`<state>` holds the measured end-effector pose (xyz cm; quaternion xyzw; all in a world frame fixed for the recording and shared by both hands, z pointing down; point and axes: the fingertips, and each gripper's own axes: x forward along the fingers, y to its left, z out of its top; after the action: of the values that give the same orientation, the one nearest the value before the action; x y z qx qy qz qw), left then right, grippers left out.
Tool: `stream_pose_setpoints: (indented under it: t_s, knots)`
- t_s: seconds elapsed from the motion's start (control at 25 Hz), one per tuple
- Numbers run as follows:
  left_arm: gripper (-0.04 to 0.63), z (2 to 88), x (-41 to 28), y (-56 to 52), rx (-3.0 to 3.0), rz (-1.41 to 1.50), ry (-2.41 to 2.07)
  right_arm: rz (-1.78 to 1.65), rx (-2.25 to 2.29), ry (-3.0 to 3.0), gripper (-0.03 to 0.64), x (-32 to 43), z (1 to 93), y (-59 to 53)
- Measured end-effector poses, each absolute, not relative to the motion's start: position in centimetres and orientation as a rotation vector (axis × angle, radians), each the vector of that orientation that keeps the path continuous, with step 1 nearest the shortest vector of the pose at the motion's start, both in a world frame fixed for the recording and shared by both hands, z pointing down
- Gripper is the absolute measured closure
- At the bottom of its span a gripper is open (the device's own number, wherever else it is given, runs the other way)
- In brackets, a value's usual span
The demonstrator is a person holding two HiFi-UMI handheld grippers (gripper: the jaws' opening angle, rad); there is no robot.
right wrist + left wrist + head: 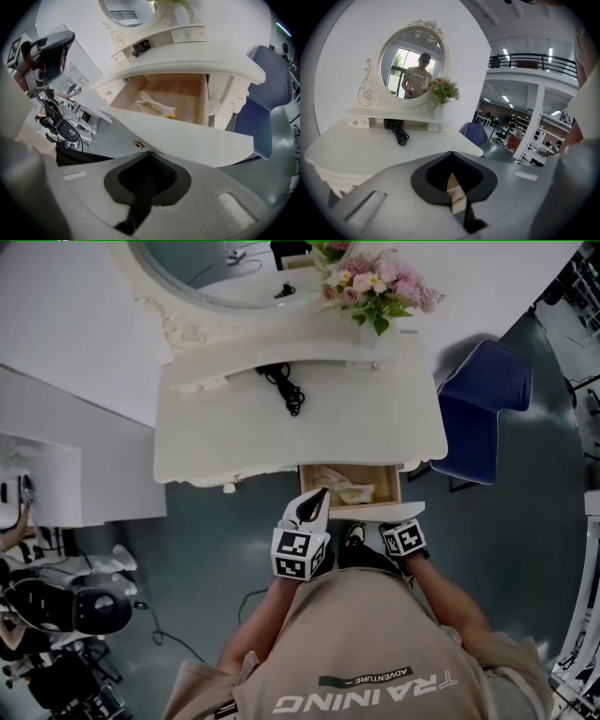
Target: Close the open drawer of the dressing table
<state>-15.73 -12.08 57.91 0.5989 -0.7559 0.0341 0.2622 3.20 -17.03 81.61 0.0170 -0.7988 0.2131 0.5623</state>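
Note:
The white dressing table (pixel 234 427) has its drawer (pixel 384 486) pulled out, a pale crumpled cloth (pixel 342 486) lying inside. The drawer's white front (pixel 197 140) with a small brass knob (pixel 138 144) lies just beyond my right gripper (pixel 148 153), which is shut and empty. In the head view only that gripper's marker cube (pixel 404 538) shows, right under the drawer front. My left gripper (pixel 320 493) is shut with nothing in it, raised at the drawer's left front corner and pointing over the tabletop (pixel 370 150).
A coiled black cable (pixel 284 385) lies on the tabletop below an oval mirror (pixel 216 268) and a flower vase (pixel 375 282). A blue chair (pixel 483 409) stands right of the table. The person's shoe (pixel 354 538) is under the drawer. Equipment and cables (pixel 84 606) crowd the floor at left.

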Motion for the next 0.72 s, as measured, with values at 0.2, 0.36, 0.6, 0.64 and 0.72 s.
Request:
stream_pose_setpoints:
  t_s: [0.2, 0.36, 0.6, 0.64, 0.72]
  knots:
    - [0.577, 57.8, -17.1, -12.9, 1.599, 0.078, -2.061, 0.533, 0.044, -1.879, 0.614, 2.0, 81.6, -18.1]
    - [0.577, 57.4, -18.7, -13.3, 1.578, 0.077, -2.088, 0.539, 0.045, -1.875, 0.614, 0.9, 81.4, -19.1]
    - [0.577, 57.4, -20.1, -14.2, 1.549, 0.076, -2.099, 0.587, 0.067, -1.893, 0.614, -1.0, 81.5, -21.0]
    - [0.577, 57.5, -20.3, -14.4, 1.549, 0.079, -2.099, 0.594, 0.070, -1.897, 0.614, -1.4, 81.6, -21.3]
    - [0.577, 57.7, -20.6, -14.7, 1.547, 0.087, -2.095, 0.606, 0.075, -1.904, 0.614, -2.2, 81.6, -21.8]
